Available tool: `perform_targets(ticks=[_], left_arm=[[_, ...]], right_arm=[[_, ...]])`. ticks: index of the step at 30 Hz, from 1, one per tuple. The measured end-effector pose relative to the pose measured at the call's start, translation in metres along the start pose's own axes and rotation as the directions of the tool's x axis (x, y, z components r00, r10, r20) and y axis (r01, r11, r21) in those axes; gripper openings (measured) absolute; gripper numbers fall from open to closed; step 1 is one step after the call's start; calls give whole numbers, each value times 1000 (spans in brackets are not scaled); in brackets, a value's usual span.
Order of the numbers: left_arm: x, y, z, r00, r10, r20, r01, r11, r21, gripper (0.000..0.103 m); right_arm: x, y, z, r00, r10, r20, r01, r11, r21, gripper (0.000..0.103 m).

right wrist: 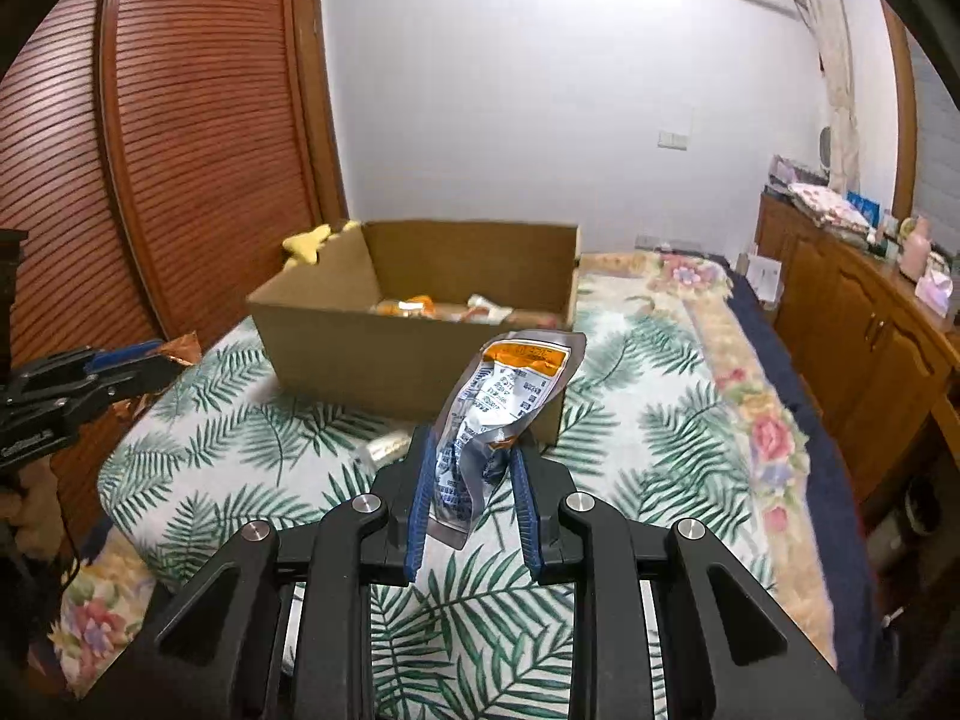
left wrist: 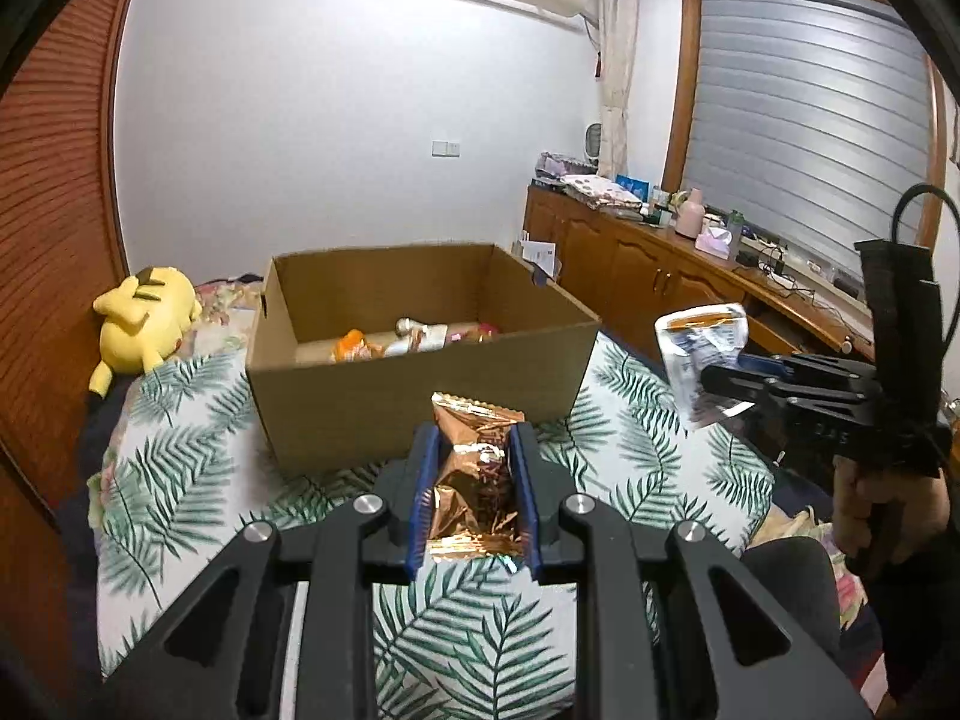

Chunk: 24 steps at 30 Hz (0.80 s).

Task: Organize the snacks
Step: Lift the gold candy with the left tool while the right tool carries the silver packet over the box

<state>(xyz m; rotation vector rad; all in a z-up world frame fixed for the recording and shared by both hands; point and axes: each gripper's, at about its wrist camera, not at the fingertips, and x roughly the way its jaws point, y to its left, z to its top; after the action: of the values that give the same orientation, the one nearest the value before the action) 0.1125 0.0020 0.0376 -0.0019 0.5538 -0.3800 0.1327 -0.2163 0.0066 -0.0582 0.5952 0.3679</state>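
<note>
My left gripper (left wrist: 474, 438) is shut on a crinkled copper-foil snack packet (left wrist: 477, 480), held above the leaf-print bedspread. Ahead of it stands an open cardboard box (left wrist: 360, 396) with several snack packs (left wrist: 390, 343) on its floor. At the right of the left wrist view my right gripper (left wrist: 714, 375) grips a silver pouch with an orange label (left wrist: 705, 336). In the right wrist view the right gripper (right wrist: 471, 441) is shut on that silver pouch (right wrist: 510, 396), in front of the box (right wrist: 360, 360). The left gripper (right wrist: 141, 363) with the foil packet (right wrist: 180, 348) shows at the left edge.
A yellow plush toy (left wrist: 141, 324) lies on the bed left of the box. A wooden louvred wardrobe (right wrist: 180, 150) stands along the left side. A low wooden cabinet (left wrist: 648, 276) with clutter runs under the window at the right. A small clear wrapper (right wrist: 384, 447) lies on the bedspread (right wrist: 660, 432).
</note>
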Motion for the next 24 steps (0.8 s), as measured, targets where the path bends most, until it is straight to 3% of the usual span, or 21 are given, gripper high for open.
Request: perform_targets(ticks=[13, 24], left_arm=[[-9, 0, 74, 996, 16, 84, -20, 999, 48, 22], [41, 20, 95, 998, 0, 56, -2, 999, 44, 22]], right_arm=[[-49, -7, 69, 994, -25, 110, 31, 998, -51, 23], [-10, -6, 88, 996, 6, 90, -1, 998, -64, 23]])
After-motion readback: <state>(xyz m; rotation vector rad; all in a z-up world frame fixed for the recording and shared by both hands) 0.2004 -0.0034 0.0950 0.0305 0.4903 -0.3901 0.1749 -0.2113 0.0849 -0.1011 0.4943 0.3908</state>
